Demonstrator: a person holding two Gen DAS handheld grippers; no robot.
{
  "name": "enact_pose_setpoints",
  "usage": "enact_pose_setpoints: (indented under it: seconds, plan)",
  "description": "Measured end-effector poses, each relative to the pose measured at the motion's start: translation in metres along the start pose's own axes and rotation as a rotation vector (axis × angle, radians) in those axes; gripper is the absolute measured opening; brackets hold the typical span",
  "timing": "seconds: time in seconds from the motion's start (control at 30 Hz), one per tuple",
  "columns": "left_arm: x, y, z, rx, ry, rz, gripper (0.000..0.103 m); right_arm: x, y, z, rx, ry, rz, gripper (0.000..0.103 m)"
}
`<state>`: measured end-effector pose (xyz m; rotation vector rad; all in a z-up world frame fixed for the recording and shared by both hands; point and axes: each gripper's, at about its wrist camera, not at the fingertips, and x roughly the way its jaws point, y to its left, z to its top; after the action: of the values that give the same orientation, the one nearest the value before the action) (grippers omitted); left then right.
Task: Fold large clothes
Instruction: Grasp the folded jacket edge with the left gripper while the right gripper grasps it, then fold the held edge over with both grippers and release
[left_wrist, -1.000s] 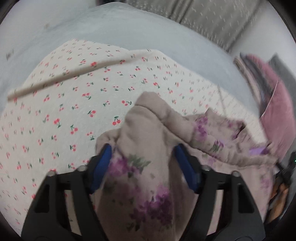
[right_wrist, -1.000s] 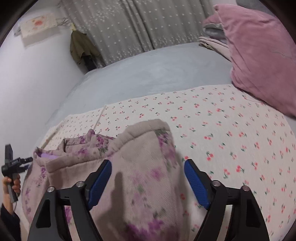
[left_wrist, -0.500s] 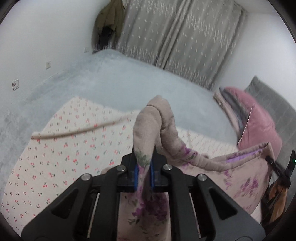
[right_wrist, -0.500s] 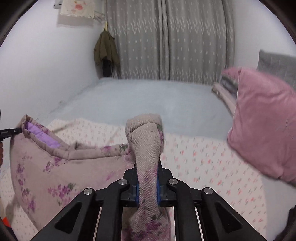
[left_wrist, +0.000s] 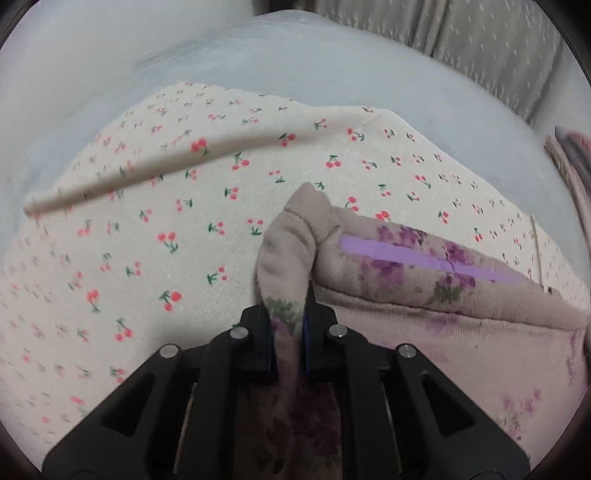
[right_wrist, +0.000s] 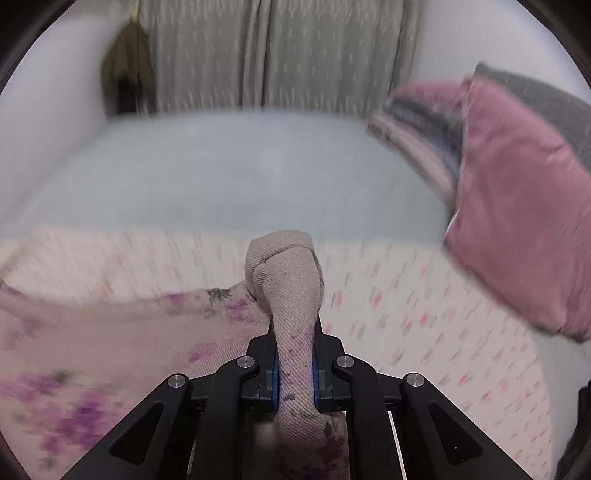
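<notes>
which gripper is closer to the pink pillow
Right. The right gripper, shut on the floral garment, has the pink pillow large just to its upper right. The left gripper grips the garment's other end; its view shows only folded fabrics at the right edge.

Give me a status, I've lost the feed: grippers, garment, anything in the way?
Left gripper and right gripper both shut on the floral garment, bunched edge pinched in each. Garment stretched between them over the cherry-print sheet. Pink pillow off to the side.
</notes>
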<state>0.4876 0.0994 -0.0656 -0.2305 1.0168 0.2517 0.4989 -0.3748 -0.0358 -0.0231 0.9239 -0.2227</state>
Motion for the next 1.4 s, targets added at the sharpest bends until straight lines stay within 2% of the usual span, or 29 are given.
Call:
enact_pose_setpoints:
  seconds: [0.1,0.23,0.4,0.5,0.53,0.57,0.6,0.63,0.67,0.7,0.73,0.77,0.83,0.9,0.97,1.03,1.17,1.23,1.27,1.3,1.37,1.4]
  plan:
    - [-0.011,0.003,0.007,-0.012,-0.037,-0.009,0.014,-0.004,-0.013,0.005,0.048,-0.026,0.036,0.011]
    - [-0.015,0.001,-0.002,0.002,-0.058,-0.001,0.016,-0.001,-0.013,0.001,0.042,-0.009,0.028,0.012]
    - [-0.015,0.017,-0.004,-0.047,-0.043,-0.033,0.031,-0.002,-0.032,-0.017,0.141,0.035,0.076,0.018]
    - [-0.021,0.016,-0.010,-0.058,-0.091,-0.034,0.042,0.001,-0.043,-0.023,0.208,0.050,0.080,0.023]
    - [-0.023,0.017,-0.011,-0.064,-0.102,-0.030,0.050,-0.001,-0.042,-0.024,0.211,0.047,0.055,0.031]
    - [-0.026,0.019,-0.009,-0.069,-0.092,-0.028,0.055,-0.004,-0.040,-0.024,0.205,0.047,0.014,0.044]
    - [-0.030,0.022,-0.004,-0.076,-0.069,-0.034,0.055,-0.007,-0.038,-0.023,0.198,0.046,-0.020,0.052]
    - [-0.038,0.026,0.001,-0.089,-0.054,-0.045,0.055,-0.012,-0.036,-0.022,0.175,0.055,-0.062,0.070]
    - [-0.051,0.032,0.006,-0.110,-0.058,-0.063,0.055,-0.016,-0.035,-0.020,0.152,0.076,-0.069,0.078]
    - [-0.071,0.041,0.009,-0.138,-0.091,-0.093,0.056,-0.024,-0.038,-0.018,0.125,0.105,-0.046,0.078]
    - [-0.095,0.050,0.009,-0.160,-0.135,-0.131,0.063,-0.043,-0.043,-0.016,0.127,0.107,-0.019,0.078]
    - [-0.117,0.054,0.004,-0.154,-0.142,-0.150,0.070,-0.063,-0.048,-0.017,0.146,0.078,-0.001,0.078]
    - [-0.151,0.057,-0.013,-0.107,-0.142,-0.182,0.070,-0.121,-0.056,-0.035,0.197,-0.020,0.064,0.080]
    - [-0.177,0.054,-0.038,-0.066,-0.163,-0.191,0.070,-0.155,-0.052,-0.059,0.193,-0.044,0.150,0.082]
    - [-0.198,0.045,-0.069,-0.013,-0.158,-0.212,0.070,-0.175,-0.039,-0.081,0.148,-0.028,0.205,0.082]
    - [-0.208,0.026,-0.100,0.044,-0.141,-0.262,0.070,-0.196,-0.017,-0.104,0.086,-0.047,0.211,0.082]
    - [-0.200,-0.018,-0.146,0.156,-0.152,-0.265,0.070,-0.230,0.032,-0.124,-0.024,-0.139,0.255,0.082]
    - [-0.181,-0.028,-0.162,0.165,-0.119,-0.258,0.070,-0.230,0.052,-0.131,-0.077,-0.163,0.242,0.082]
    - [-0.169,-0.030,-0.169,0.160,-0.097,-0.249,0.071,-0.216,0.060,-0.138,-0.102,-0.126,0.206,0.082]
    - [-0.158,-0.030,-0.178,0.156,-0.109,-0.240,0.072,-0.198,0.062,-0.147,-0.095,-0.073,0.202,0.084]
    - [-0.153,-0.040,-0.189,0.218,-0.170,-0.181,0.075,-0.159,0.051,-0.163,-0.023,0.023,0.252,0.095]
    - [-0.155,-0.046,-0.191,0.241,-0.185,-0.152,0.075,-0.151,0.048,-0.168,-0.025,0.030,0.272,0.095]
